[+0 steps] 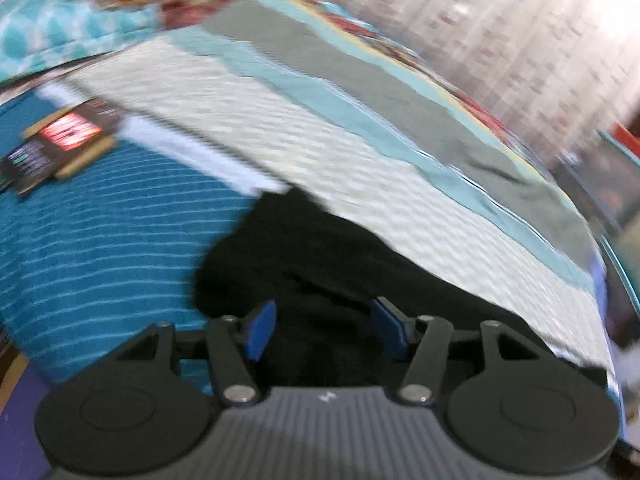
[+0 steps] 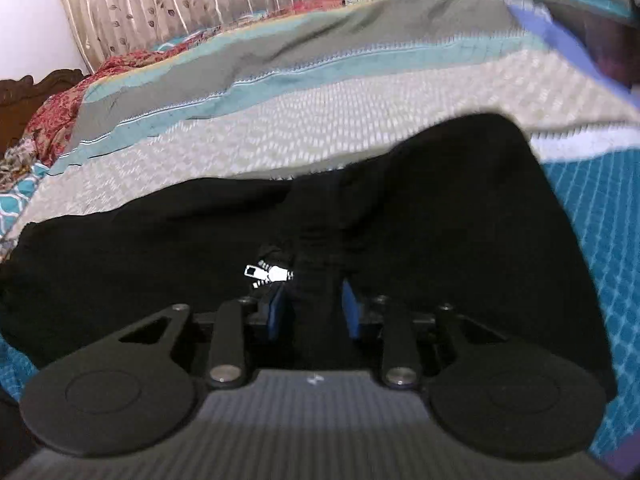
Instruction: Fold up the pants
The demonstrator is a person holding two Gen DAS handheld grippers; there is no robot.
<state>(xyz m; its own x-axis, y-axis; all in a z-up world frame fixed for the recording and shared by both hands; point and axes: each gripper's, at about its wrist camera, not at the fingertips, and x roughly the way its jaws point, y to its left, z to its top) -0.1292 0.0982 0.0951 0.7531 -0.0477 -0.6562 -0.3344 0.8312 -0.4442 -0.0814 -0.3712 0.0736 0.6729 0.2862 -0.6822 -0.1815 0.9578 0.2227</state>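
Note:
Black pants (image 2: 440, 208) lie spread across a bed in the right wrist view, with a bright zipper pull (image 2: 269, 274) near the middle. My right gripper (image 2: 313, 315) has its blue pads (image 2: 276, 316) closed against a raised fold of the black cloth just right of the zipper. In the blurred left wrist view, one end of the pants (image 1: 320, 264) lies on the bedspread. My left gripper (image 1: 326, 330) hovers over it with its blue pads (image 1: 262, 332) wide apart. Black cloth shows between them, but the pads do not press on it.
The bedspread has a teal striped part (image 1: 100, 248), a white woven band (image 2: 320, 120) and a grey band (image 2: 320, 36). A dark packet or book (image 1: 60, 144) lies on the teal part. Patterned curtains (image 2: 200, 0) and a wooden headboard (image 2: 24, 96) stand beyond the bed.

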